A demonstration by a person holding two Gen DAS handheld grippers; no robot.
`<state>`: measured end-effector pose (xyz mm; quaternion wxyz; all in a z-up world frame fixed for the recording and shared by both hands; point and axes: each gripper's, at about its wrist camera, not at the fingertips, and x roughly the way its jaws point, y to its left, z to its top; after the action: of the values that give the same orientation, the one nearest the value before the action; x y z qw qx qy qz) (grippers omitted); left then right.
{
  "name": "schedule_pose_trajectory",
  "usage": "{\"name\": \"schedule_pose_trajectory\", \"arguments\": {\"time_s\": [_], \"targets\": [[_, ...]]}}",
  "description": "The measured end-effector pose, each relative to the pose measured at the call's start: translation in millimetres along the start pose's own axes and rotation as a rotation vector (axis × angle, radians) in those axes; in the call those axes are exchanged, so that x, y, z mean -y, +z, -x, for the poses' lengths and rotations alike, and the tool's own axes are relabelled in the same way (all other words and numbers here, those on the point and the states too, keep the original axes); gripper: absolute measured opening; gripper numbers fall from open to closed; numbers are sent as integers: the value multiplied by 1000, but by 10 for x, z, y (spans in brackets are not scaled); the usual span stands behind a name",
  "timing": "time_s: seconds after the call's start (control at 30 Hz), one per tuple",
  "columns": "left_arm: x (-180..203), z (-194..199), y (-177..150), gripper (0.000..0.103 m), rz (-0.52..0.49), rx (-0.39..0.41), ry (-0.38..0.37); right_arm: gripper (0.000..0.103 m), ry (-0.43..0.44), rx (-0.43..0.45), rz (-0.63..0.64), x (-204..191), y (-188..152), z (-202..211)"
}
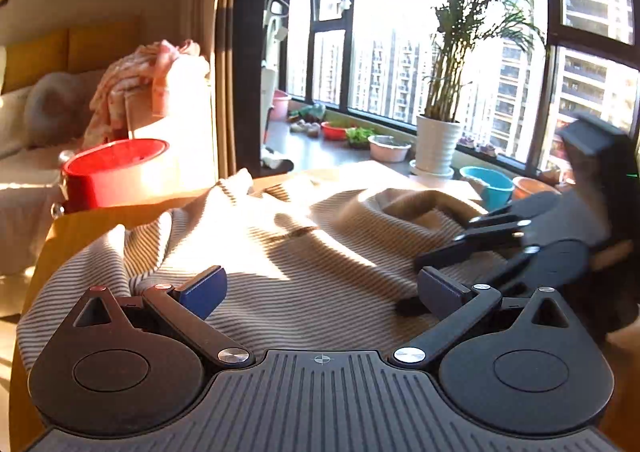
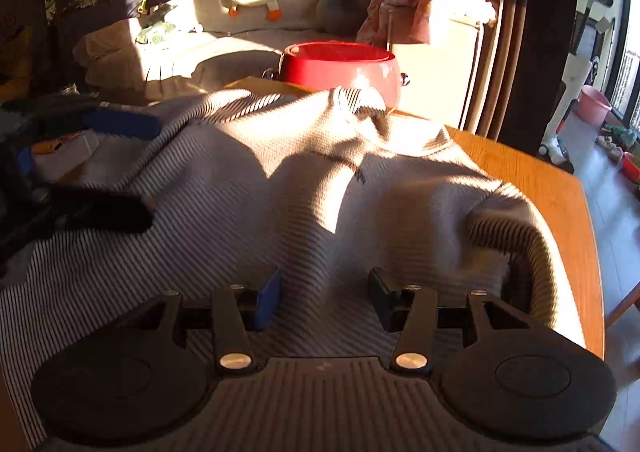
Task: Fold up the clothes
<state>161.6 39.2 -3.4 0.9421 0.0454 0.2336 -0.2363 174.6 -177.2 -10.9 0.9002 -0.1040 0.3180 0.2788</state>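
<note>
A grey-and-white striped shirt (image 1: 280,252) lies spread and rumpled over a wooden table (image 1: 76,228); it fills the right wrist view (image 2: 248,188) too. My left gripper (image 1: 320,292) is open and empty just above the shirt's near part. My right gripper (image 2: 324,298) is open and empty over the shirt near its hem. It shows blurred at the right of the left wrist view (image 1: 500,236). The left gripper's blue pads (image 2: 120,124) show at the left of the right wrist view.
A red pot (image 2: 340,68) stands at the table's far edge by the shirt collar. The table edge (image 2: 576,212) drops to the floor on the right. A sofa with pink laundry (image 2: 416,4) stands behind. Potted plant (image 1: 440,140) and bowls line the window.
</note>
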Motion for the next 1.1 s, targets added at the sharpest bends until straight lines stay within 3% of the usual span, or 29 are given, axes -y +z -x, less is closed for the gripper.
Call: {"name": "schedule_pose_trajectory", "arguments": {"time_s": [0.1, 0.27, 0.4, 0.5, 0.57, 0.63, 0.67, 0.87, 0.93, 1.0, 1.1], "targets": [[-75, -221, -25, 103, 63, -112, 11, 58, 26, 5, -18, 9, -96, 99], [-204, -35, -182, 103, 226, -160, 59, 58, 59, 19, -10, -51, -294, 331], [112, 266, -343, 103, 194, -170, 48, 58, 71, 19, 12, -183, -532, 638], [316, 332, -380, 103, 127, -193, 49, 58, 28, 8, -12, -290, -627, 824], [346, 316, -380, 103, 113, -202, 68, 56, -24, 16, -46, -303, -670, 1014], [345, 299, -380, 103, 116, -209, 93, 47, -100, 39, -96, -259, -695, 1268], [360, 306, -391, 103, 114, -210, 100, 38, -145, 52, -144, -183, -720, 1429], [452, 302, -414, 103, 84, -223, 132, 37, -311, 95, -662, 593, -1206, 2319], [465, 308, -419, 103, 80, -223, 133, 38, -332, 86, -770, 686, -1406, 2395], [466, 324, -433, 103, 85, -219, 129, 44, -321, 83, -860, 716, -1595, 2386], [454, 335, -441, 103, 91, -214, 124, 44, -292, 111, -1040, 799, -1890, 2350]]}}
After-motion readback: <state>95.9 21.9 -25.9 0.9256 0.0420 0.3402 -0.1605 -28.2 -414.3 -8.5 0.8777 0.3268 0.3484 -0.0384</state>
